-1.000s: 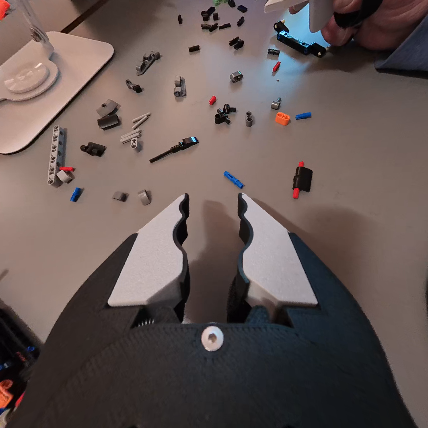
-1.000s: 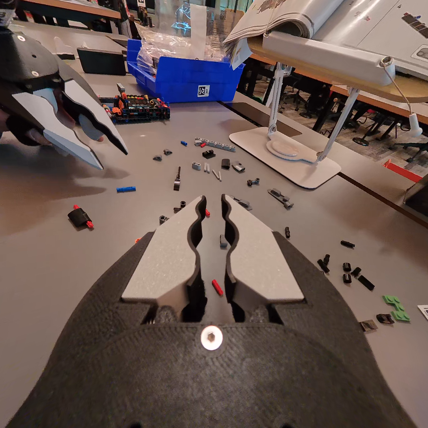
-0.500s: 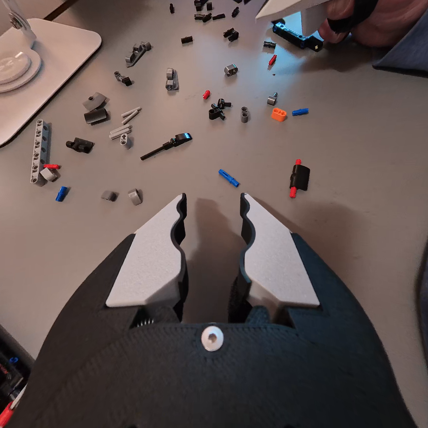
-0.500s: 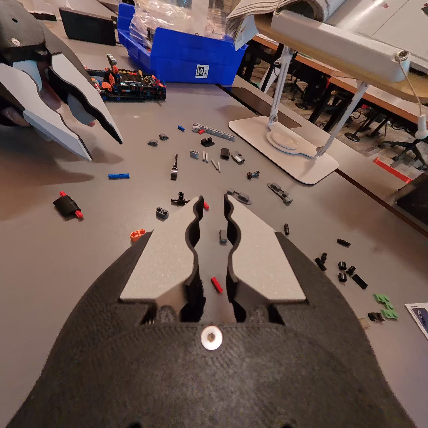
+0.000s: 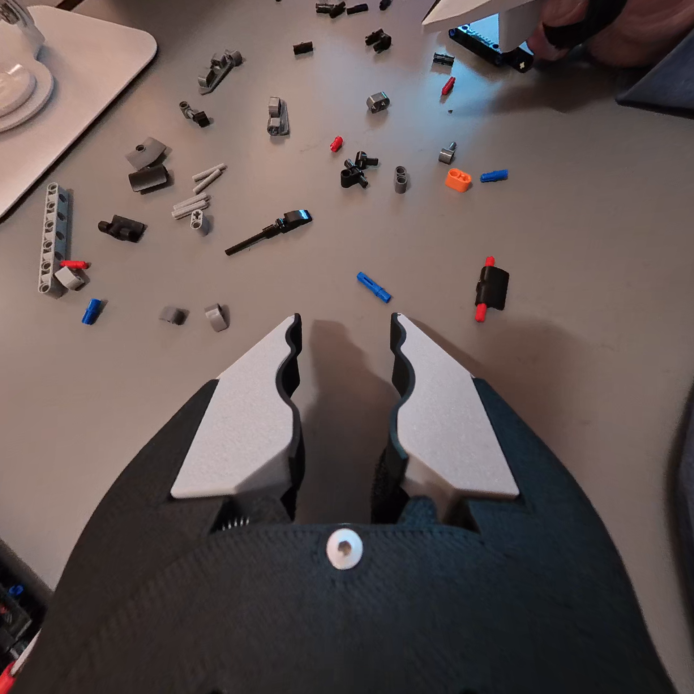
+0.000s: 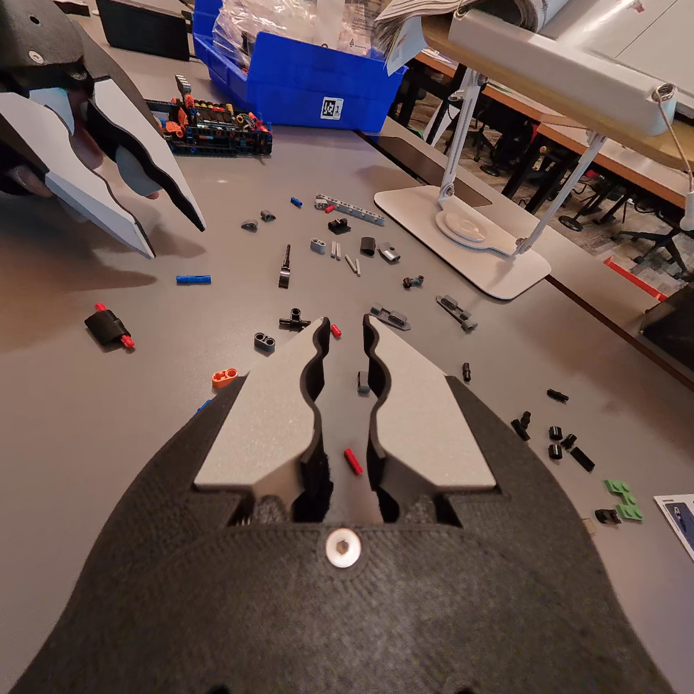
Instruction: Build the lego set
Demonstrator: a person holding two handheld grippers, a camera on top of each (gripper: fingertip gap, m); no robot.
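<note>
**Lego parts scattered, both grippers empty above the table**

Lego pieces lie loose all over the grey table (image 5: 563, 233), none of them held. The left gripper (image 5: 345, 319) hangs over a bare patch with its jaws spread apart and nothing between them. Just beyond its tips lies a blue pin (image 5: 373, 287), and off to the right of that a black connector with red axle ends (image 5: 491, 288). Farther out are an orange two-hole piece (image 5: 458, 180), a black axle with a curved black end piece (image 5: 268, 233) and, at the left, a long grey beam (image 5: 54, 238) with a small red pin touching it.

The right gripper (image 6: 345, 323) sits low over the middle of the scatter, jaws parted by a narrow gap and gripping nothing. A small red pin (image 6: 353, 461) lies on the table, seen between its fingers, and a second red pin (image 6: 335, 330) rests near the tips. To its right are several little black pins (image 6: 555, 443) and green plates (image 6: 624, 499).

At the far side of the table stands a partly built black model (image 6: 218, 129) studded with orange and red parts, just in front of a blue bin (image 6: 319, 86) holding clear plastic bags. A white stand base (image 6: 465, 240) rests on the table at the right.
</note>
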